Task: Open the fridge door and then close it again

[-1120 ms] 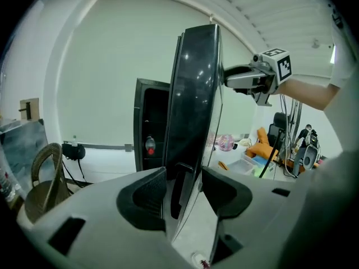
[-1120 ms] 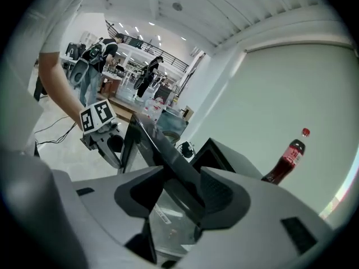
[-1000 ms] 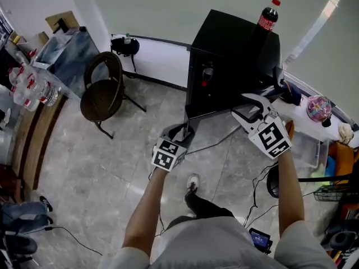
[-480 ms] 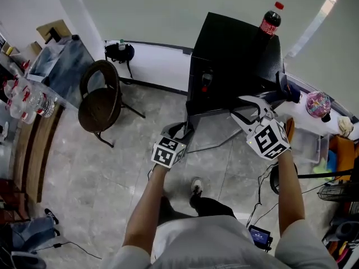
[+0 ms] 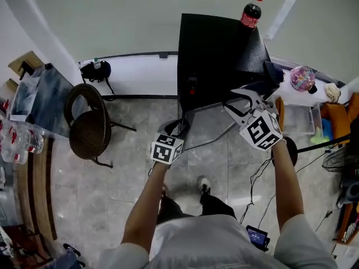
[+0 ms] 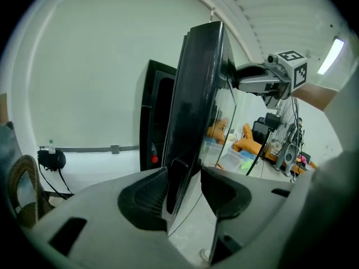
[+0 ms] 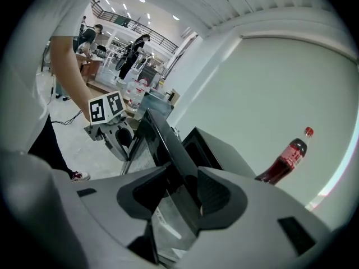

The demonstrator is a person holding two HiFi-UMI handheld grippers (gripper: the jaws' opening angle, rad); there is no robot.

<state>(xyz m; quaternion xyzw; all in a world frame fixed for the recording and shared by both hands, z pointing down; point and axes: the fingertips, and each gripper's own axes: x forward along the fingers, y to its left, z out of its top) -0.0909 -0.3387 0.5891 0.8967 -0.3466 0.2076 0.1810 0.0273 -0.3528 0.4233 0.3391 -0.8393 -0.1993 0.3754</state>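
The fridge (image 5: pixel 219 49) stands on the floor against the pale wall, and the fridge door (image 6: pixel 196 94) is swung well out from the cabinet, so the dark opening shows beside it in both gripper views. Over the last second the head view has swung across the room and both hands have travelled sideways with the door. The door's angle to the cabinet looks about the same as before, so the frames do not settle whether it is going out or coming back. The plainer change is at the fingers. Those of the left gripper (image 6: pixel 185 192) have just been closing and now pinch the door's free edge low down, one of its fingers (image 6: pixel 143 200) lying against the dark outer face. Those of the right gripper (image 7: pixel 182 192) have also just been closing and pinch the same edge higher up (this is the firmer-looking hold of the two). With the door out and both grips tightened on it, the opening half of the task appears done or nearly so, and the swing shut is still to come. By count there are one fridge, one door, two grippers, one cola bottle (image 5: pixel 251 13) upright on the fridge top and one chair (image 5: pixel 90 130) off to the left.
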